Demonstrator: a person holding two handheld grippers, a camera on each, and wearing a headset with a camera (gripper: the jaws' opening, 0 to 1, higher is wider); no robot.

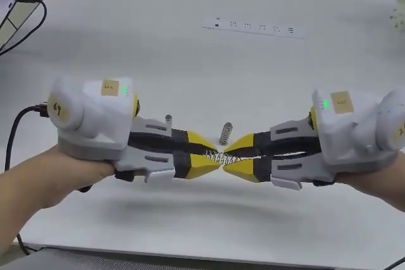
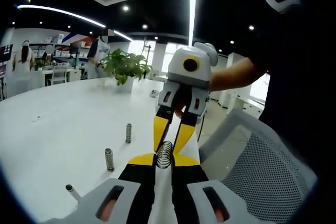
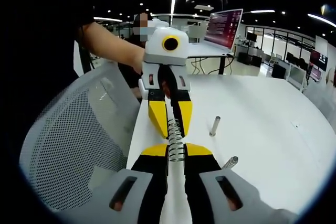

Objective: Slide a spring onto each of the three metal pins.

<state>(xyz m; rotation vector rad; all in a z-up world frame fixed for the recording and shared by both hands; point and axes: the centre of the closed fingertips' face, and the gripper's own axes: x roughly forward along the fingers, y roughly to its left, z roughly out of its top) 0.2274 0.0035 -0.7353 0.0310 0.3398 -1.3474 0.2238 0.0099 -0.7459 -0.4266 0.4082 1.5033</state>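
A small metal spring (image 1: 219,155) spans the gap between my two gripper tips, held above the white table. My left gripper (image 1: 212,159) is shut on one end of the spring (image 2: 164,154). Facing it tip to tip, my right gripper (image 1: 233,157) is shut on the other end of the spring (image 3: 176,141). Behind the tips stands a pin wearing a spring (image 1: 226,134), and a bare pin (image 1: 168,119) stands further left. In the left gripper view I see two pins with springs (image 2: 128,132) (image 2: 109,159) and a bare pin (image 2: 71,190).
A white power strip (image 1: 253,27) lies far back on the table (image 1: 190,61). A black cable (image 1: 28,26) curls at the far left. A mesh office chair (image 2: 262,166) stands by the near table edge.
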